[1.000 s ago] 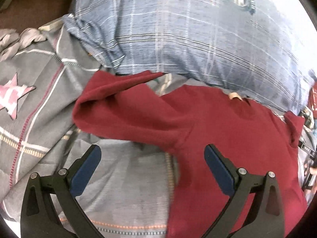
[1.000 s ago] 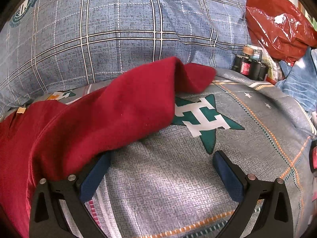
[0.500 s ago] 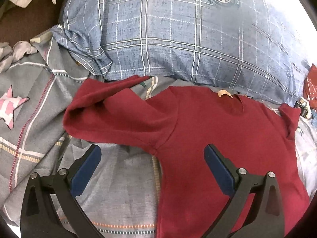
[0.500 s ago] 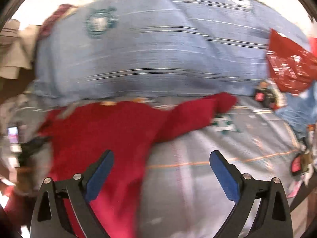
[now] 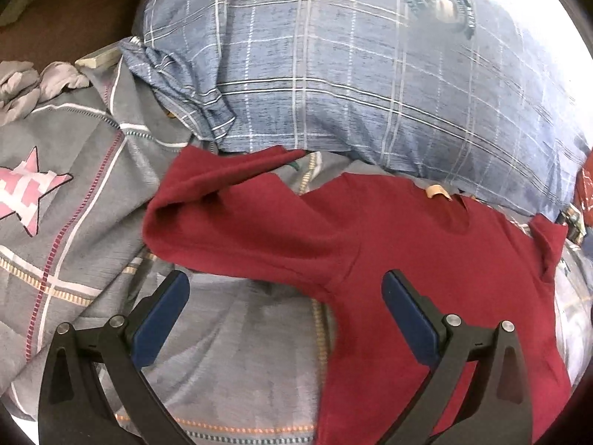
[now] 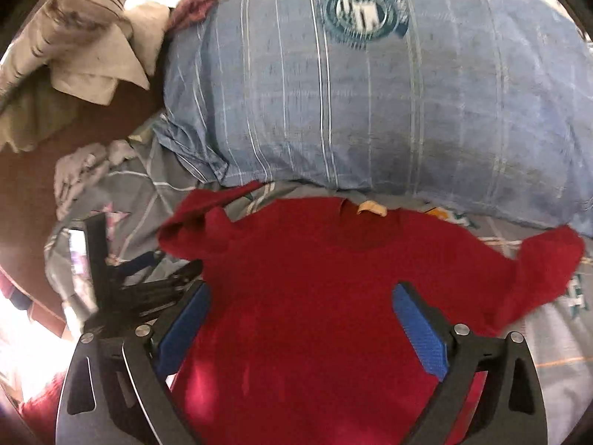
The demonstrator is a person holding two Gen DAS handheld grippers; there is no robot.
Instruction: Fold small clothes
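Note:
A small dark red long-sleeved shirt (image 5: 426, 259) lies spread on the grey star-patterned bed cover (image 5: 74, 222), collar toward the pillow. Its left sleeve (image 5: 229, 218) is bunched and folded over. My left gripper (image 5: 285, 307) is open and empty, hovering near the armpit below that sleeve. In the right wrist view the shirt (image 6: 326, 289) fills the middle, its right sleeve (image 6: 545, 270) crumpled at the right. My right gripper (image 6: 300, 319) is open and empty above the shirt's body. The left gripper (image 6: 141, 282) shows at its left.
A large blue plaid pillow (image 5: 352, 85) lies just behind the shirt's collar. Beige cloth (image 6: 85, 48) is heaped at the back left on a brown surface. A red plastic bag (image 5: 585, 189) sits at the far right edge.
My right gripper has swung left and pulled back from the right sleeve, so it now faces the whole shirt. My left gripper shifted only slightly. Both stayed open.

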